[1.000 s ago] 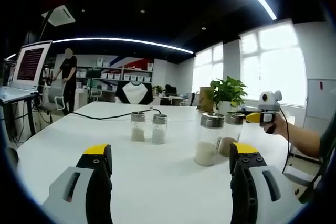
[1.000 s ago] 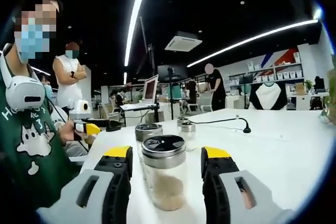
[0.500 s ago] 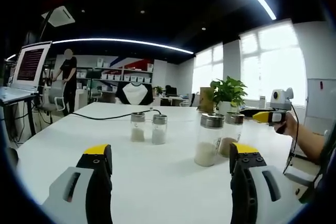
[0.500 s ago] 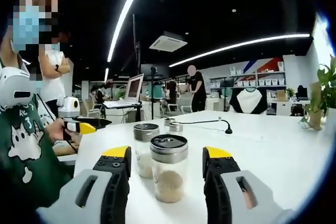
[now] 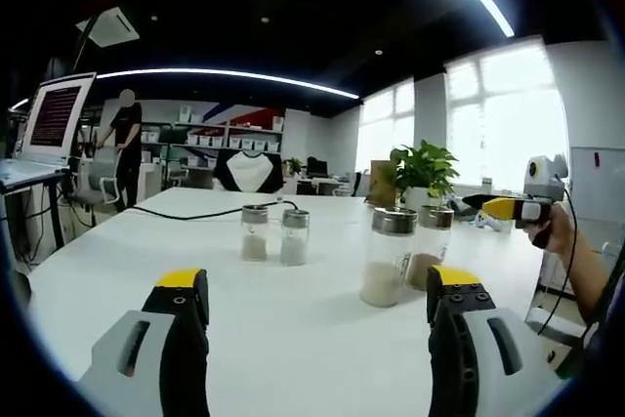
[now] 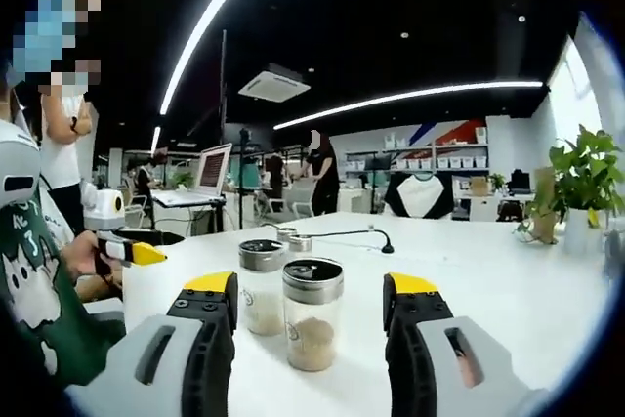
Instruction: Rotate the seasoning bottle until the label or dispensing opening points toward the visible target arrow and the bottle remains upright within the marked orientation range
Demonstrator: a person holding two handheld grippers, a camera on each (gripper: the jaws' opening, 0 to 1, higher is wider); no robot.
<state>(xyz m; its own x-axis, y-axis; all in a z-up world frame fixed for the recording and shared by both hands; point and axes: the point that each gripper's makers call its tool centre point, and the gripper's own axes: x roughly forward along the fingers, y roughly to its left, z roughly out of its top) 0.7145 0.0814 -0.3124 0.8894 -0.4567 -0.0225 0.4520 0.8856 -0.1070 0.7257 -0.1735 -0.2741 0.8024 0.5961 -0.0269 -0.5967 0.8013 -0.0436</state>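
Two tall glass seasoning bottles with metal lids stand upright on the white table (image 5: 293, 319). One holds white grains (image 5: 388, 257) (image 6: 262, 285), the other brown grains (image 5: 431, 246) (image 6: 312, 314). My left gripper (image 5: 317, 290) is open over bare table, well short of the bottles. My right gripper (image 6: 311, 295) is open too; the brown bottle stands a little way beyond its jaws, untouched. In the left gripper view the right gripper (image 5: 500, 208) hovers at the far right in a hand. In the right gripper view the left gripper (image 6: 145, 254) shows at the left.
Two small shakers (image 5: 274, 235) (image 6: 291, 239) stand farther back on the table. A black cable (image 5: 186, 214) runs across the far side. A potted plant (image 5: 422, 175) (image 6: 584, 183) stands near the window edge. A laptop (image 5: 54, 124) and people are beyond the table.
My right gripper has drawn back from the brown bottle, which now looks smaller and farther off. In the left gripper view it has moved to the right. The left gripper has hardly moved.
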